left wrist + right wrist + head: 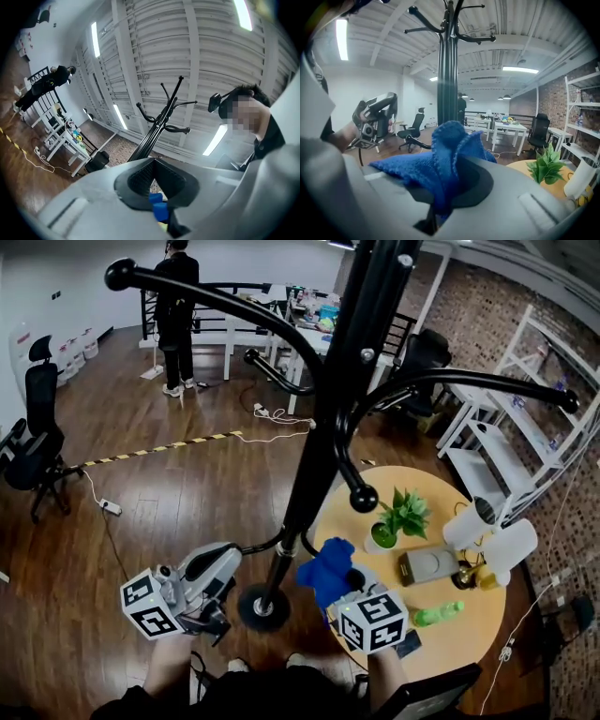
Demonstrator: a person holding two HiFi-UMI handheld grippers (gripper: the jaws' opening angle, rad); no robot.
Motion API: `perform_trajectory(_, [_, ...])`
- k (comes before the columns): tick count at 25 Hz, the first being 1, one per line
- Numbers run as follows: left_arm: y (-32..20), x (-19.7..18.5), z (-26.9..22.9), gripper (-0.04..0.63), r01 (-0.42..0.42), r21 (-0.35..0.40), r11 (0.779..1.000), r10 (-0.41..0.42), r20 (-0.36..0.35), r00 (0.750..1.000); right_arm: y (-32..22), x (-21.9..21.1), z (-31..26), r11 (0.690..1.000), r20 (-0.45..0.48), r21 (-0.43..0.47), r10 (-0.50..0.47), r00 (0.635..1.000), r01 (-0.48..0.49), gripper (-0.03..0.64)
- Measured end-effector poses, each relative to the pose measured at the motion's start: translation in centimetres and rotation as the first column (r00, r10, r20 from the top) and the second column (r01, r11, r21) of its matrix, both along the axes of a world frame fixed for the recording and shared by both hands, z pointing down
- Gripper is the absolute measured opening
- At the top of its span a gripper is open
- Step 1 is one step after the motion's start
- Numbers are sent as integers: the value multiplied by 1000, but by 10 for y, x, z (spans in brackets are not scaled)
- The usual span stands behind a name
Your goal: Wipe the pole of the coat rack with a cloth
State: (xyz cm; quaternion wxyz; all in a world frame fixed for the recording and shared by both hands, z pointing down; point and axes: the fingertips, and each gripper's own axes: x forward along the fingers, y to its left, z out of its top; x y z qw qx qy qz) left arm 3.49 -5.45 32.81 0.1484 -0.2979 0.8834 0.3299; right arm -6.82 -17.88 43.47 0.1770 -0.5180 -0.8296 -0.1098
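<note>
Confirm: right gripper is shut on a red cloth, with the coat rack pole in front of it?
Wrong on colour: the cloth is blue, not red, as the right gripper view shows. The rest holds: the right gripper is shut on it, with the coat rack pole in front of it.

A round yellow table (422, 479) filled the lower right of the head view, bearing a potted plant (401, 517), a grey box (427, 566) and a green bottle (438, 614) on its side; left of it, the coat rack (319, 427) stood by its round base (263, 607) on the wooden floor (169, 512)
</note>
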Motion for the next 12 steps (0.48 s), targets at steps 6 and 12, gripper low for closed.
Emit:
perform_trajectory(6, [21,21,13,2,42,23,999,-42,-23,999,34,20,-4,979,-57,-192,53,997,-63,23])
perform_trajectory(12, [16,18,5,2,107,-7,994,-107,-61,992,57,18,19,956,-137,-285,33,990,-71,23])
